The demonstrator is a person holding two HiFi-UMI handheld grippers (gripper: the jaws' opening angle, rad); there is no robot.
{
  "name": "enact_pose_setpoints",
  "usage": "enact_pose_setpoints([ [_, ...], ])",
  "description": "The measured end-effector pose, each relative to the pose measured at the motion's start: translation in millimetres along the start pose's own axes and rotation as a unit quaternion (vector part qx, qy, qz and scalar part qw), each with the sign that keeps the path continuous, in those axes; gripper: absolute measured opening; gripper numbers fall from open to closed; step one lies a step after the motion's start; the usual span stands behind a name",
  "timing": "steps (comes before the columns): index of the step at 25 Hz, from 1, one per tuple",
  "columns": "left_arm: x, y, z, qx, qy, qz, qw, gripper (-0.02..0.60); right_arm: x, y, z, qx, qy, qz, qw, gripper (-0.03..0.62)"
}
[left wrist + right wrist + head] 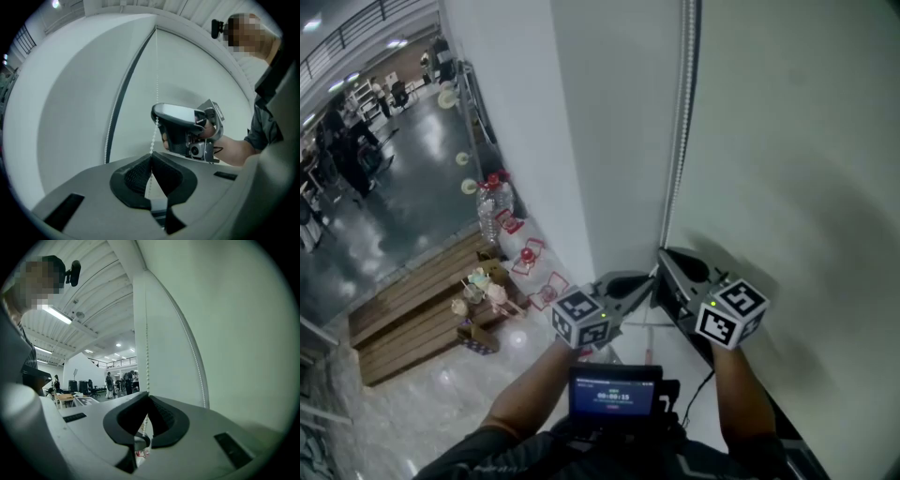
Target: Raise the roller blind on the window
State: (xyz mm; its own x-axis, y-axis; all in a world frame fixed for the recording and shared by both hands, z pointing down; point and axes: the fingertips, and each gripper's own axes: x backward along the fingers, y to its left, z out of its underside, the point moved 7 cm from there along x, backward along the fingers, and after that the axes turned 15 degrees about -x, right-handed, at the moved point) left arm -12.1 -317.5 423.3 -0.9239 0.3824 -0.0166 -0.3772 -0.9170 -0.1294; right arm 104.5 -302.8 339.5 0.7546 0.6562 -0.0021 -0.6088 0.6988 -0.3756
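The white roller blind (797, 141) hangs over the window at the right. Its bead chain (675, 159) runs down beside the blind's left edge. Both grippers meet on that chain, pointing level. My left gripper (652, 278) comes in from the left, and in the left gripper view its jaws (150, 155) are shut on the bead chain (154, 93). My right gripper (661, 255) grips the chain just above it, and the left gripper view shows it (157, 118) pinching the same strand. In the right gripper view the jaws (148, 396) are shut on the chain (146, 333). The loop's second strand (197, 357) hangs free.
A white wall pillar (534, 112) stands left of the window. Far below lie wooden pallets (412, 309), water bottles (492, 206) and red-and-white items on the floor. A small screen (614, 394) sits at the person's chest. People stand at desks (117, 380) in the hall.
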Motion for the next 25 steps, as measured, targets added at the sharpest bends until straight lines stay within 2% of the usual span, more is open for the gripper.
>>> enact_pose_setpoints([
  [2, 9.9, 12.3, -3.7, 0.002, 0.005, -0.017, 0.9998, 0.016, -0.7, -0.1, 0.2, -0.001, 0.0, 0.002, 1.0, 0.003],
  [4, 19.7, 28.4, -8.1, -0.01, 0.017, -0.03, 0.9993, 0.058, -4.1, -0.6, 0.5, -0.003, -0.001, 0.0, 1.0, 0.003],
  [6, 29.2, 40.5, -17.0, -0.024, 0.024, -0.028, 0.999, 0.071, -8.6, -1.7, 1.2, -0.003, -0.003, -0.001, 1.0, 0.004],
  [10, 41.0, 38.3, -38.8, -0.052, 0.034, 0.021, 0.9978, 0.071, -7.7, -7.6, -0.2, -0.007, -0.007, 0.007, 1.0, 0.003],
  [14, 46.5, 29.9, -58.3, -0.055, 0.026, 0.052, 0.9968, 0.078, -3.7, -11.0, -3.3, -0.009, -0.01, 0.013, 1.0, 0.004],
  [18, 37.9, 34.1, -86.0, -0.066, 0.006, 0.023, 0.9975, 0.078, -1.1, -8.7, -2.9, -0.011, -0.012, 0.01, 1.0, 0.003],
  [22, 17.2, 36.4, -136.2, -0.053, -0.046, -0.008, 0.9975, 0.078, 2.4, -3.2, -5.5, -0.013, -0.012, 0.007, 1.0, 0.004],
  [25, -0.2, 34.6, -162.5, -0.054, -0.061, -0.017, 0.9965, 0.078, 3.3, -0.6, -6.2, -0.013, -0.007, 0.001, 1.0, 0.004],
])
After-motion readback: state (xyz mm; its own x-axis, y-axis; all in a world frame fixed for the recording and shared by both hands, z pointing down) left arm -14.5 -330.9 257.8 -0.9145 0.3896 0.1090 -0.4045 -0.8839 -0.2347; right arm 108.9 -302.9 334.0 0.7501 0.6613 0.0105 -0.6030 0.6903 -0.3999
